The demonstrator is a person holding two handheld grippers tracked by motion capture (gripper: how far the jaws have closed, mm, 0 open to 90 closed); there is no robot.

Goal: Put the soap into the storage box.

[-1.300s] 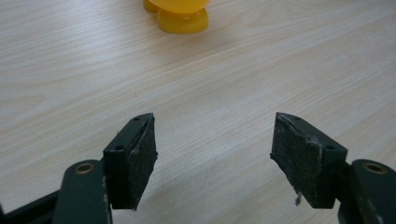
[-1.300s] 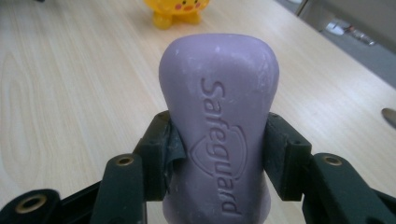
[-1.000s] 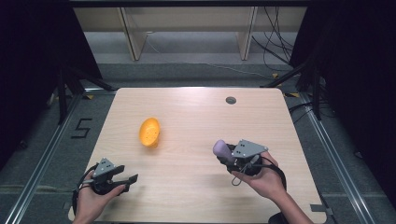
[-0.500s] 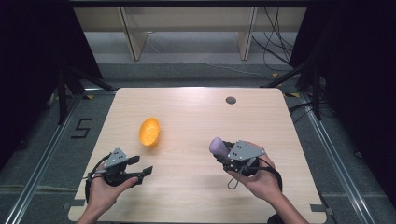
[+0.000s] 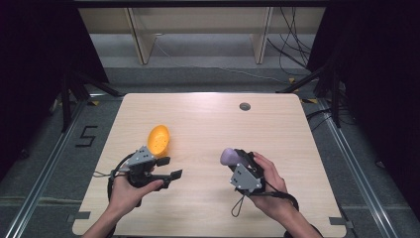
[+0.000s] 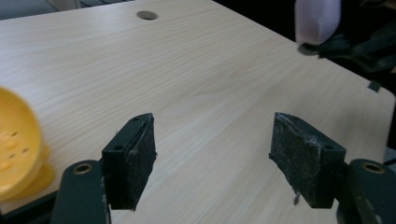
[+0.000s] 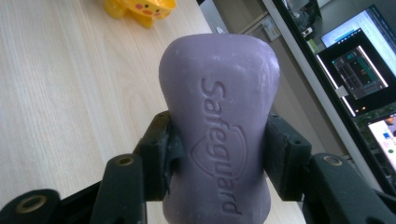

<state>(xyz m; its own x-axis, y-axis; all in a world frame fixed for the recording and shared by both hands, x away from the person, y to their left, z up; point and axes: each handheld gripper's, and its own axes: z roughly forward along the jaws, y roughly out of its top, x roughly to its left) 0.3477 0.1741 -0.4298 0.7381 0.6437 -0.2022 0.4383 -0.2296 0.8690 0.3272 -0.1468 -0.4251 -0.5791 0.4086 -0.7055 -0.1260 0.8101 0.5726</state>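
A purple soap bar is clamped between the jaws of the right tongs, held above the worktop toward its near right part. The left tongs are spread apart with nothing between them, near the worktop's near left edge. Just beside them, a yellow soap dish is seen resting on the worktop.

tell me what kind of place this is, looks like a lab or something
Probably a lab or recording room, not a home. A bare wooden table stands between dark curtains, cables trail over the floor behind it, and computer screens glow beside the table in the right gripper view.
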